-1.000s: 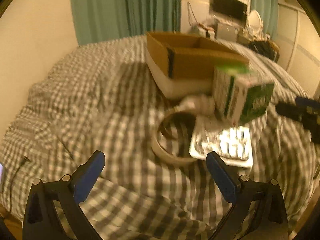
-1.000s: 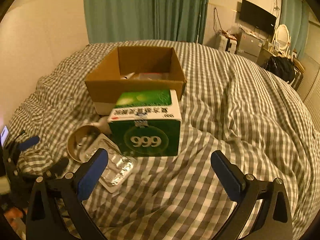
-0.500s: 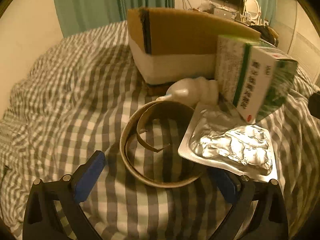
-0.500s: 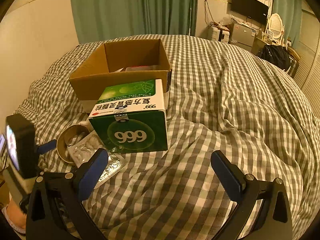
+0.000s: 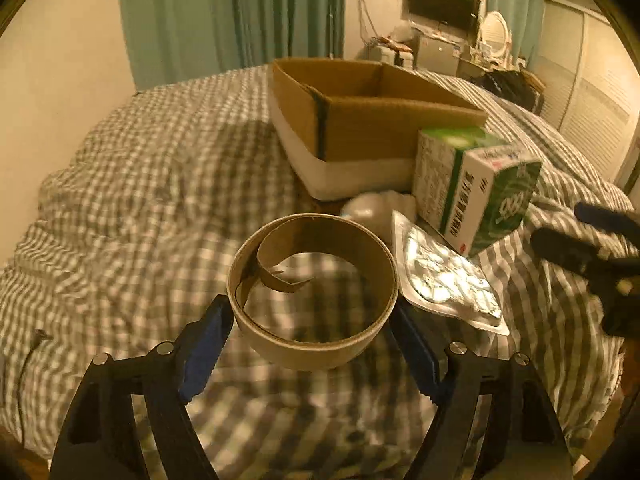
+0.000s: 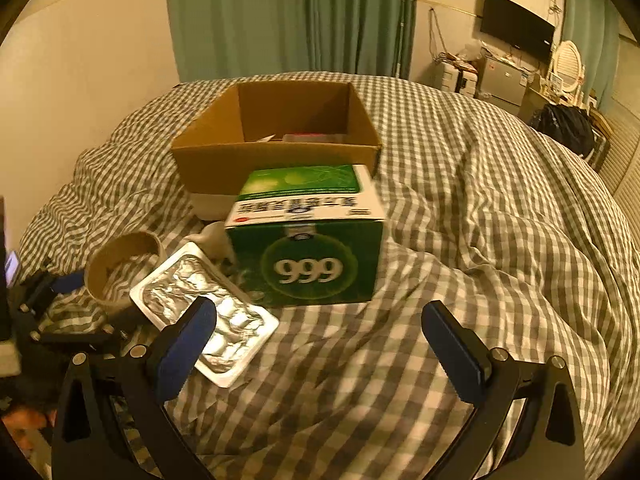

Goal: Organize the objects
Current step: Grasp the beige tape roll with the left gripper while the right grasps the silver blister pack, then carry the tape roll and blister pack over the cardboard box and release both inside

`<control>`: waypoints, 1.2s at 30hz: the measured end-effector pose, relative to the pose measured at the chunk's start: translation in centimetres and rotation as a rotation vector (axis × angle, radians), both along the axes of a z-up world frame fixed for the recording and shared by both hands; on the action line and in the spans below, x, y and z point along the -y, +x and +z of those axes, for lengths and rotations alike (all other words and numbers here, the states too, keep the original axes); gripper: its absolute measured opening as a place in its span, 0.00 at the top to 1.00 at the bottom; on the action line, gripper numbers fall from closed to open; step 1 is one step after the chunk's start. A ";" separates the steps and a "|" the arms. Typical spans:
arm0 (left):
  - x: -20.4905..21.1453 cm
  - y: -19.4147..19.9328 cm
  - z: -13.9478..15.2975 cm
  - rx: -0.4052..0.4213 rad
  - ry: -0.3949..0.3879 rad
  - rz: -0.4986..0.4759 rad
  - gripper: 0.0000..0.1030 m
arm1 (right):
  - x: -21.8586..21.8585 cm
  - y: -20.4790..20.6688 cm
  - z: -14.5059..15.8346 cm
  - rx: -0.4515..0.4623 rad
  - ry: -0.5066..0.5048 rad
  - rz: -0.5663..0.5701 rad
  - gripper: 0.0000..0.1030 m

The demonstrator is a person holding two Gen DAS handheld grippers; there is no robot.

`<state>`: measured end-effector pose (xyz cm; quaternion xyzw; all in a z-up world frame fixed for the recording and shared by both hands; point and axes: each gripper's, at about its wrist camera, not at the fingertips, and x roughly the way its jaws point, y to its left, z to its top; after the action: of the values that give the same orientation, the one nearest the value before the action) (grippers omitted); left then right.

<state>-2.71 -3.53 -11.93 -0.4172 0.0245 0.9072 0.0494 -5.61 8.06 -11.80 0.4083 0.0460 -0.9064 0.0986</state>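
Bed (image 6: 480, 208), checked cover, carries everything. Landmark: the carton (image 6: 280, 128), open-topped, sitting mid-bed.

Carton: a few small items already lie on its floor; too small to identify. So you have some sorting done, by the look of it, but most remains.

Green box (image 6: 312, 248), marked 999: stands just in front of the carton, touching or nearly touching its front wall. Not yet in.

Blister pack (image 6: 204, 308), foil side up: in front of the carton, to the left of the green box and close against its lower corner. Not yet in.

Tape core (image 5: 312, 292), a bare cardboard ring with a loose curl of liner inside: in front of the carton, left of the blister pack. Your left tongs (image 5: 312, 344) are closed in on it, one pad against each outer side. Whether it is lifted clear of the bed, I cannot tell.

White bottle (image 5: 368, 208): lying at the foot of the carton's front wall, behind the ring and half hidden by the green box. Not yet in.

Your right tongs (image 6: 320, 340): spread wide, empty, hovering over bare bed in front of the green box.

Left to do, on my reading: ring, green box, blister pack, bottle, four pieces into the carton.
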 end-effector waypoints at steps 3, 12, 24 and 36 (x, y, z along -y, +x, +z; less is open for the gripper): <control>1.6 -0.4 0.6 -0.010 0.022 0.038 0.21 | 1.4 0.5 -0.3 -0.004 0.012 0.039 0.00; 4.3 -0.6 0.6 -0.015 0.036 0.124 0.21 | 7.6 1.4 -4.5 0.014 0.154 0.197 0.00; 6.5 -1.3 -0.9 0.031 0.104 0.152 0.21 | 11.7 -0.2 -9.7 0.065 0.323 0.236 0.06; 6.5 -1.1 -0.7 0.037 0.108 0.142 0.21 | 12.3 0.0 -7.1 0.035 0.250 0.273 0.77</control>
<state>-3.79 -10.01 -12.67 -0.4315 -0.0550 0.9004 0.0079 -5.62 -4.23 -18.92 0.4229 0.2115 -0.8646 0.1699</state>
